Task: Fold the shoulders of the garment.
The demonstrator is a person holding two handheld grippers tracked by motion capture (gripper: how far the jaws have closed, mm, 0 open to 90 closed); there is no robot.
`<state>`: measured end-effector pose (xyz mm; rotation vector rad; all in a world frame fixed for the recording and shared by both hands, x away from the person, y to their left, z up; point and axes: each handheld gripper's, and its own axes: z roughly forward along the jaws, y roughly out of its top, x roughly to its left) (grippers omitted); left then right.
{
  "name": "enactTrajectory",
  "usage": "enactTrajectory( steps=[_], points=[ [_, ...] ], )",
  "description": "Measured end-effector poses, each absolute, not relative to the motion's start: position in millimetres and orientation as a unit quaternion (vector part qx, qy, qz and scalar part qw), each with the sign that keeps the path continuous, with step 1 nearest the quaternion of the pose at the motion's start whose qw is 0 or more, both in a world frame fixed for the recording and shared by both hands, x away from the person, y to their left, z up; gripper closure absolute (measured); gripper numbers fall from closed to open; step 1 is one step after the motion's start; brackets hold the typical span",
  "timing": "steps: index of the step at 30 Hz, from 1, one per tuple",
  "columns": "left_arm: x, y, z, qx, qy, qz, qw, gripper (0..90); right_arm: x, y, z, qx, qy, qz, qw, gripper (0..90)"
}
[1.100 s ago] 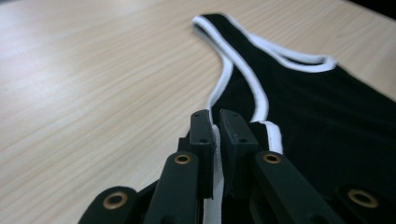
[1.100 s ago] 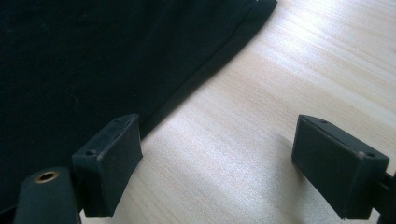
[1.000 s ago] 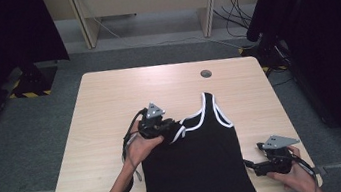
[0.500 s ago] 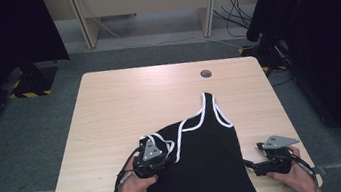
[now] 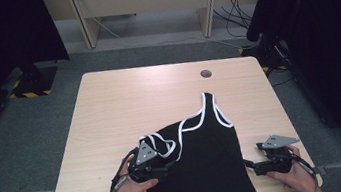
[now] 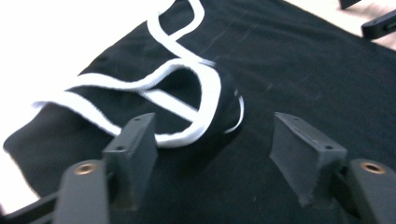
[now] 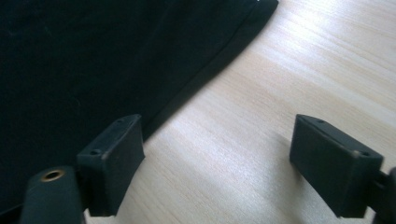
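Both grippers' fingers released: left gripper point(image 5: 161, 170) over folded tank top point(image 5: 209, 171), right gripper point(image 5: 251, 167) at its edge.

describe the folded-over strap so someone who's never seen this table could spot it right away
Start at the light wooden table and find the black tank top lying at its near edge. Its left shoulder strap is folded back onto the black cloth beside the left gripper. Unlike the right strap, which lies stretched out toward the far side, this one makes a bunched loop of white trim.
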<state>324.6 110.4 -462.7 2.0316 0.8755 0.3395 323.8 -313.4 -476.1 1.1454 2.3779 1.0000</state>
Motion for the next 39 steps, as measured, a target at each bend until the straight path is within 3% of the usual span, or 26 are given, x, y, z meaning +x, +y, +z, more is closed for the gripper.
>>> enactTrajectory(
  steps=[9,21,39],
  points=[
    [324,118,-479,0.831,0.367,0.142,0.393,19.2,336,-292,-461,0.379,0.829,0.374,0.171,21.1],
    [325,114,-484,0.839,0.359,0.152,0.380,12.9,370,-257,-472,0.365,0.846,0.357,0.154,25.1],
    [328,101,-485,0.842,0.362,0.148,0.372,4.1,366,-276,-475,0.371,0.847,0.351,0.151,22.6]
  ],
)
